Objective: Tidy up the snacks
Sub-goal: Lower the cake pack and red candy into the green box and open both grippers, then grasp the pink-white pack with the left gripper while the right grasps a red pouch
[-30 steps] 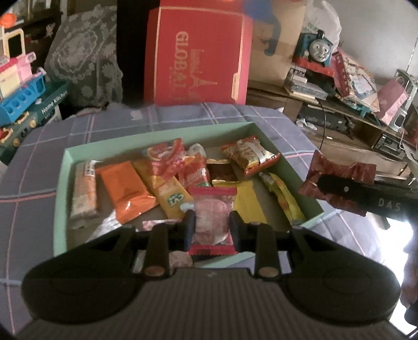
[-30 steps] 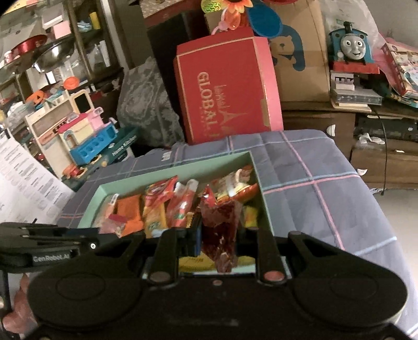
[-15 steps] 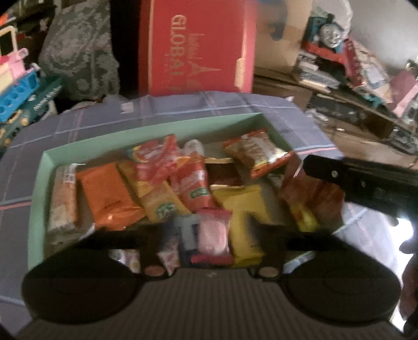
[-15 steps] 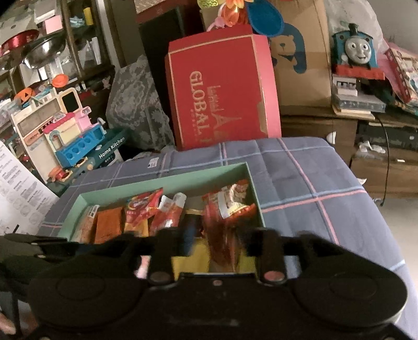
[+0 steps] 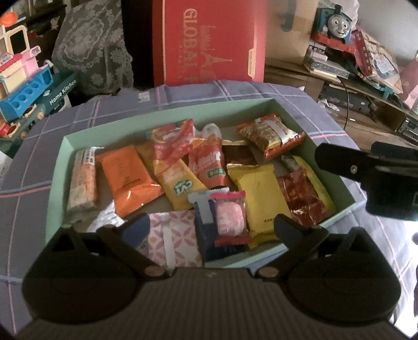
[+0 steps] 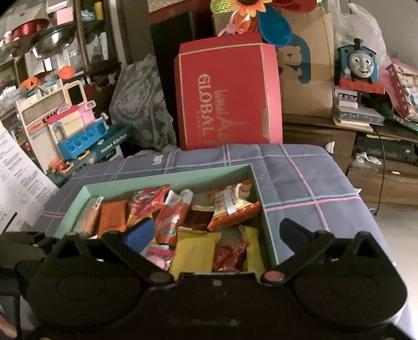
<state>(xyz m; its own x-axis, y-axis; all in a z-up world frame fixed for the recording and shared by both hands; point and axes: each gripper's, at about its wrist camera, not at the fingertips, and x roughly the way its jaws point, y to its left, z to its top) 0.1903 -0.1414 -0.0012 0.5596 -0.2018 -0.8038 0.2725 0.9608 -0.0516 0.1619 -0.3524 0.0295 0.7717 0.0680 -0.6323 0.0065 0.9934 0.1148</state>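
Inside, the green box [image 5: 78,136] holds many snack packets [image 5: 257,193].

One green box [image 5: 68,141]. Snack packets inside, about thirteen: two orange [image 5: 128,177], two red [image 5: 169,142], three yellow [image 5: 257,193], one pink candy [image 5: 231,215], remainder mixed. One red carton [image 5: 209,41]. One toy train [image 5: 335,22].

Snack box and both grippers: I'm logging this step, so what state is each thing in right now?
Green box: lidless, full of snacks.
Pink round snack: released, lying in the box on a dark blue packet.
Dark red packet: released, lying flat by the box's right wall.
Left gripper: jaws just opened wide, nothing gripped.
Right gripper: jaws just opened wide, nothing gripped.
Red GLOBAL box: closed, standing upright behind.
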